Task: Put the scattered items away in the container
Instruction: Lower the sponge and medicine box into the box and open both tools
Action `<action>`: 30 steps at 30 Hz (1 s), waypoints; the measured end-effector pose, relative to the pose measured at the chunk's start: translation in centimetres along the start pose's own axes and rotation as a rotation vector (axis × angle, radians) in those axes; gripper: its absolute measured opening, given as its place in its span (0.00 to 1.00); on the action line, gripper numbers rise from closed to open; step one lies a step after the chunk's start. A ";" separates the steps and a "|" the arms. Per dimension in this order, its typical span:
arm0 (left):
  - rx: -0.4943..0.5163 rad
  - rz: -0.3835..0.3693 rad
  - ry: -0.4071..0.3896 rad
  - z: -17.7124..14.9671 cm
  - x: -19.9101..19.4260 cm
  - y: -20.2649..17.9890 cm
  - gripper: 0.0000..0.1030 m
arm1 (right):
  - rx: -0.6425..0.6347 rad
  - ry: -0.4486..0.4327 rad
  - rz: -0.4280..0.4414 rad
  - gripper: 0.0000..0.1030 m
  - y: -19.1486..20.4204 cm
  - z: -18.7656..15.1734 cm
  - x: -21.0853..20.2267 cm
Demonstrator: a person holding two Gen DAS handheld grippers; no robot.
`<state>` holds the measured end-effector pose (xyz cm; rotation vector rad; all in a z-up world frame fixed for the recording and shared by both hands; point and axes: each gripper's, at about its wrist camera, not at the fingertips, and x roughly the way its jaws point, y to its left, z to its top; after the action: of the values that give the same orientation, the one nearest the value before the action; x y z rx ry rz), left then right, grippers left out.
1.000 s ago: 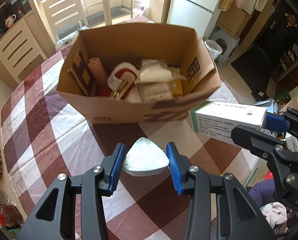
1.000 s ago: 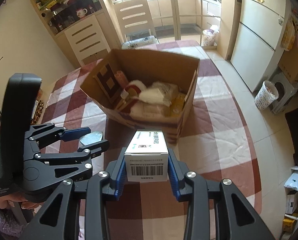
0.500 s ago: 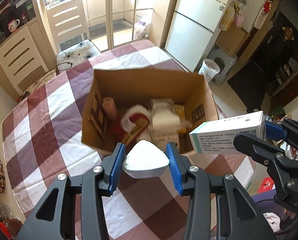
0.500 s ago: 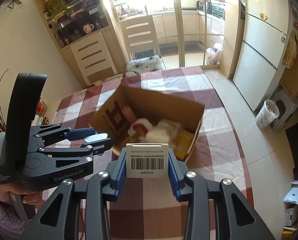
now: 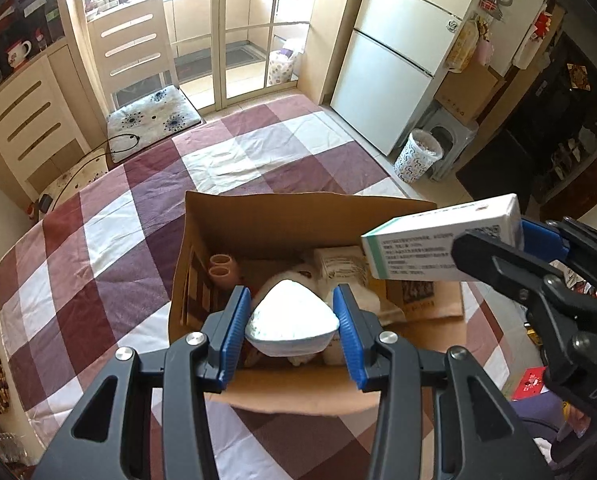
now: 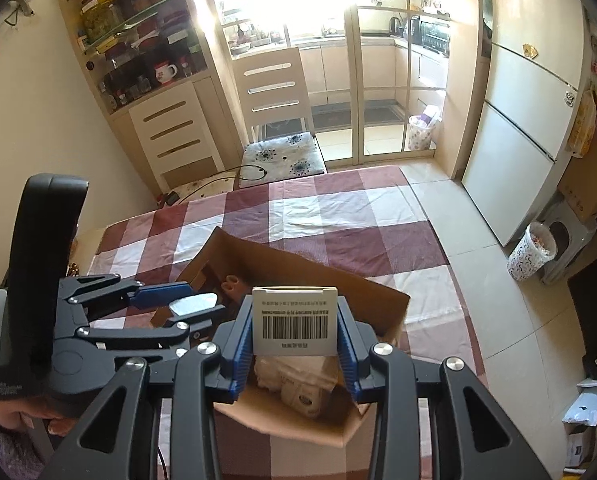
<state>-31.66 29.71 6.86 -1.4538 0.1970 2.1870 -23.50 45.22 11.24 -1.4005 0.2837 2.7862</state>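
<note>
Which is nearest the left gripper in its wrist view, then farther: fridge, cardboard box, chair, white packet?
1. White packet: clamped in the left gripper.
2. Cardboard box: just below, on the table.
3. Chair: past the table's far edge, upper left.
4. Fridge: upper right, about as far; too close to call.

An open cardboard box (image 5: 298, 220), partly filled, sits on the desk. Over it hang a white triangular packet (image 5: 292, 322) and a white carton (image 5: 438, 240) with green edging.
</note>
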 end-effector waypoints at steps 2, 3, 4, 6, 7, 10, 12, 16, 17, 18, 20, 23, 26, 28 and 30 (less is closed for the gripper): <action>-0.009 -0.003 0.011 0.2 0.9 0.2 0.43 | 0.004 0.012 -0.002 0.36 -0.1 0.2 1.2; -0.013 -0.003 0.018 0.3 1.4 0.4 0.43 | 0.003 0.019 -0.004 0.36 -0.1 0.3 1.7; -0.015 -0.002 0.023 0.3 1.9 0.5 0.43 | 0.005 0.029 -0.006 0.36 -0.2 0.3 2.5; -0.014 0.005 0.035 0.3 3.0 0.7 0.43 | 0.008 0.043 -0.004 0.36 -0.2 0.3 3.4; -0.013 0.006 0.041 0.3 3.4 0.8 0.43 | 0.011 0.050 -0.003 0.36 -0.3 0.3 3.8; -0.015 0.009 0.058 0.0 4.9 1.2 0.42 | 0.011 0.070 -0.007 0.36 -0.3 -0.1 5.1; -0.017 0.008 0.068 -0.3 5.8 1.4 0.43 | 0.007 0.086 -0.014 0.36 -0.3 -0.4 6.0; -0.007 0.011 0.082 -0.8 6.9 1.6 0.43 | 0.012 0.107 -0.010 0.36 -0.5 -0.8 7.3; -0.004 0.012 0.084 -0.8 7.1 1.6 0.43 | 0.012 0.115 -0.009 0.36 -0.5 -0.9 7.6; 0.000 0.014 0.087 -1.0 7.3 1.6 0.43 | 0.011 0.121 -0.011 0.36 -0.4 -1.0 7.9; 0.007 0.017 0.091 -1.1 7.7 1.5 0.43 | 0.007 0.133 -0.016 0.36 -0.4 -1.3 8.5; 0.015 0.018 0.097 -1.4 8.1 1.4 0.43 | 0.007 0.152 -0.016 0.36 -0.4 -1.7 9.2; 0.027 0.027 0.105 -1.5 8.6 1.3 0.43 | 0.009 0.172 -0.015 0.36 -0.7 -2.3 9.9; 0.035 0.028 0.113 -1.8 9.0 1.2 0.43 | 0.015 0.188 -0.011 0.36 -0.9 -2.6 10.4; 0.036 0.025 0.123 -2.1 9.4 1.1 0.43 | 0.016 0.204 -0.008 0.36 -1.1 -3.0 10.8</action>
<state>-33.33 31.01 -2.59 -1.5747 0.2974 2.1041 -27.49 44.99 0.73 -1.6808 0.3011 2.6300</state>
